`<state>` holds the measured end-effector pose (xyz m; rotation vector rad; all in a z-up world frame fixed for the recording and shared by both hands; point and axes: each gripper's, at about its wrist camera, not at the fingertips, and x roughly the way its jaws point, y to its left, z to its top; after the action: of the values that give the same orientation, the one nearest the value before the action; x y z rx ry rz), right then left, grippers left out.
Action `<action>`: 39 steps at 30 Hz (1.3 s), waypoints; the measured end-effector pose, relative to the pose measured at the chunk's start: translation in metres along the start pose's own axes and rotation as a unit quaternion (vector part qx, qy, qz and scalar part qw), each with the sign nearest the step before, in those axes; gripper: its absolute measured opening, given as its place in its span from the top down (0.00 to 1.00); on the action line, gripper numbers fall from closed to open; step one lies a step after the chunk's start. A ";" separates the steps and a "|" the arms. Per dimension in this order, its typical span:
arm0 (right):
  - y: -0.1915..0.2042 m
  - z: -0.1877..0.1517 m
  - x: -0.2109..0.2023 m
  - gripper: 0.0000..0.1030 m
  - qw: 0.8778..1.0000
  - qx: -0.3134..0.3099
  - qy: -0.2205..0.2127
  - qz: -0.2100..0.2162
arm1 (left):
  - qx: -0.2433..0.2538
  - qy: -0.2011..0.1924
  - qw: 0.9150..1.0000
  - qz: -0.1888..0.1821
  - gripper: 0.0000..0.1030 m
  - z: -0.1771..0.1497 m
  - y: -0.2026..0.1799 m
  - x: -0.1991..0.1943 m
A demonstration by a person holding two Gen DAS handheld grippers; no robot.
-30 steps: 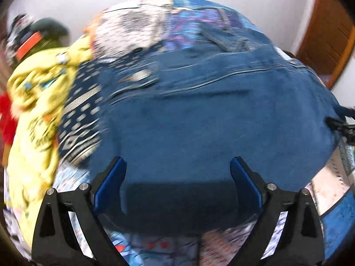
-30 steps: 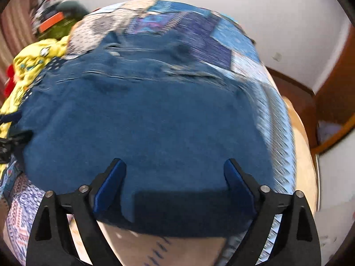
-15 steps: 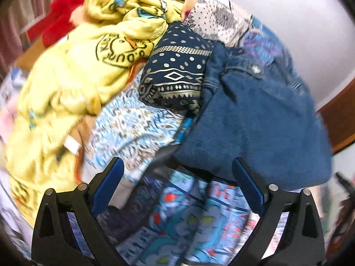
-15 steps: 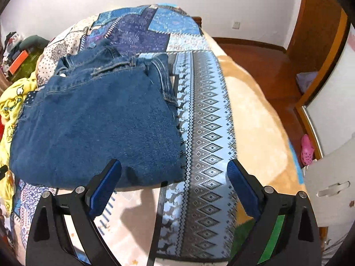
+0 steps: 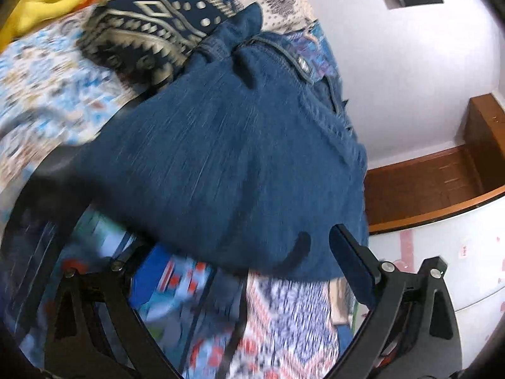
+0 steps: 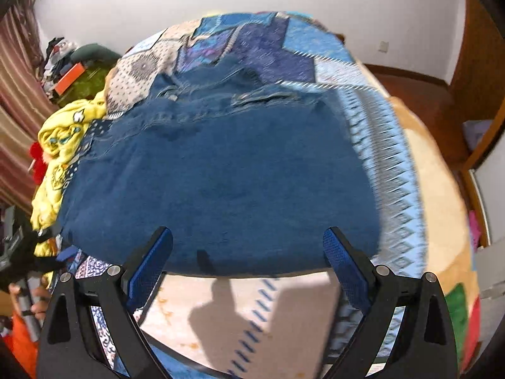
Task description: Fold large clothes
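Jeans point(image 6: 221, 173) lie folded on the patchwork bedspread point(image 6: 388, 145) while both the left gripper point(image 5: 240, 252) and right gripper point(image 6: 247, 252) hover spread and empty, so a careless nudge could spoil the fold.

Dark blue denim jeans point(image 6: 221, 170); blue patchwork bedspread point(image 6: 284, 41) with diamond borders; yellow garment point(image 6: 63, 139), seemingly printed; navy, gold-patterned cloth point(image 5: 164, 15).

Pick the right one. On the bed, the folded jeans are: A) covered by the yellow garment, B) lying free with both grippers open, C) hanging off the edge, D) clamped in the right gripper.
B: the jeans lie flat on the bed, and the right gripper and left gripper both stand wide open, gripping nothing.
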<state>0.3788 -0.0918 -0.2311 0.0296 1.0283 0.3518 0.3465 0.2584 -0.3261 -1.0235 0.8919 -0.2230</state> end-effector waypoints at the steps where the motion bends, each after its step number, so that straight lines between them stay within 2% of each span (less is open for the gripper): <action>1: 0.003 -0.001 0.004 0.08 1.000 -0.005 0.004 -0.001 | 0.002 -0.008 1.000 -0.004 0.15 0.005 0.002 0.006; 3: 0.009 -0.003 0.010 0.08 1.000 -0.013 0.010 -0.007 | -0.010 -0.011 1.000 -0.008 0.32 0.019 0.009 0.018; 5: 0.012 -0.004 0.015 0.08 1.000 -0.018 0.014 -0.013 | -0.028 -0.020 0.999 -0.022 0.38 0.028 0.013 0.024; 7: 0.014 -0.003 0.014 0.08 0.999 -0.024 0.014 -0.019 | -0.027 -0.032 0.999 -0.014 0.44 0.036 0.010 0.027; 9: 0.017 -0.002 0.012 0.08 0.999 -0.027 0.018 -0.017 | -0.013 -0.062 0.998 -0.002 0.60 0.036 0.000 0.021; 12: 0.020 0.001 0.004 0.08 0.999 -0.030 0.014 -0.019 | 0.028 -0.122 0.992 -0.020 0.72 0.031 -0.028 -0.007; 16: 0.032 0.012 -0.012 0.08 0.999 -0.045 -0.003 -0.029 | 0.095 -0.150 0.984 -0.007 0.74 0.032 -0.077 -0.035; 20: 0.055 0.023 -0.025 0.08 0.997 -0.064 -0.024 -0.022 | 0.137 -0.192 0.971 -0.023 0.76 0.034 -0.120 -0.078; 22: 0.074 0.028 -0.027 0.08 0.996 -0.078 -0.032 -0.009 | 0.173 -0.219 0.960 -0.011 0.76 0.030 -0.143 -0.101; 24: 0.094 0.032 -0.022 0.07 0.995 -0.095 -0.032 0.005 | 0.197 -0.233 0.952 -0.003 0.76 0.028 -0.157 -0.118; 28: 0.142 0.029 0.009 0.07 0.990 -0.132 -0.006 0.038 | 0.227 -0.239 0.943 0.038 0.76 0.024 -0.173 -0.130; 31: 0.172 0.023 0.047 0.07 0.986 -0.156 0.034 0.056 | 0.220 -0.223 0.947 0.073 0.76 0.032 -0.165 -0.120; 34: 0.183 0.015 0.083 0.06 0.984 -0.151 0.073 0.053 | 0.206 -0.196 0.952 0.110 0.76 0.030 -0.149 -0.108; 35: 0.184 0.013 0.093 0.03 0.984 -0.150 0.084 0.050 | 0.204 -0.191 0.953 0.119 0.76 0.027 -0.144 -0.102; 37: 0.185 0.011 0.099 0.00 0.981 -0.167 0.083 0.049 | 0.199 -0.188 0.952 0.139 0.76 0.027 -0.136 -0.095; 39: 0.186 0.012 0.096 0.00 0.977 -0.187 0.086 0.051 | 0.188 -0.189 0.954 0.133 0.76 0.031 -0.134 -0.095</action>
<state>0.3830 0.1141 -0.2699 -0.2916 1.1190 0.6460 0.3393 0.2585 -0.1590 -0.5550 0.5964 0.0341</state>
